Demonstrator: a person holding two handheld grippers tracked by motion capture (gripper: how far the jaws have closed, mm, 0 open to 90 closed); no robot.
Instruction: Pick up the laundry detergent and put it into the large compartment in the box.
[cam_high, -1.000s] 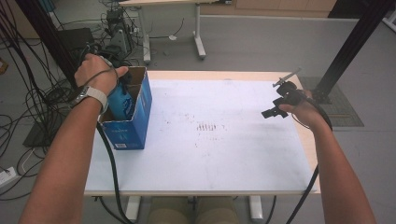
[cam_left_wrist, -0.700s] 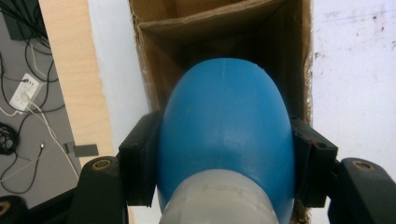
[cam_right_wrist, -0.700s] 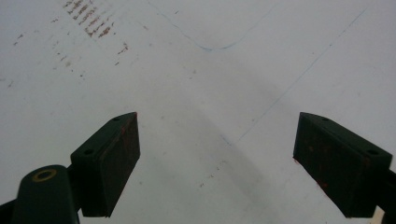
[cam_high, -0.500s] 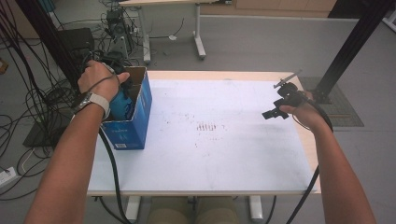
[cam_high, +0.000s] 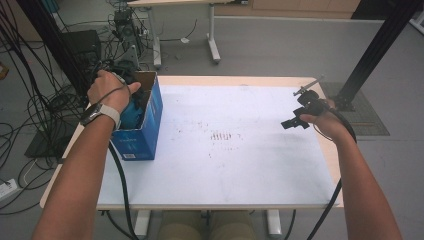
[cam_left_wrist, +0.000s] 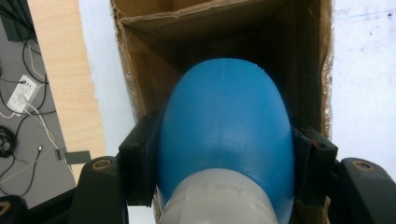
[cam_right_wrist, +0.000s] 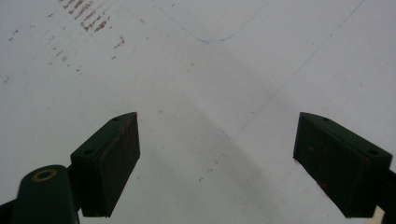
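A blue rounded object (cam_left_wrist: 224, 126) with a pale grey base sits between the jaws of my left gripper (cam_left_wrist: 226, 144), whose pads press on both its sides. It hangs in the mouth of an open cardboard box (cam_left_wrist: 299, 56), brown inside. From above, the box (cam_high: 142, 137) is blue outside and stands at the table's left edge. The hand covers most of the left gripper (cam_high: 131, 107), and a bit of the blue object (cam_high: 132, 115) shows below it. My right gripper (cam_high: 292, 122) hovers open at the table's right side, with nothing between its jaws (cam_right_wrist: 217, 154).
A white sheet (cam_high: 240, 165) with small brown marks (cam_high: 225, 136) covers the wooden table. A black frame post (cam_high: 370, 50) stands past the far right corner. Cables and equipment (cam_high: 65, 55) lie on the floor to the left.
My left hand has sunk lower into the box's opening with the blue object. The right hand has stayed where it was.
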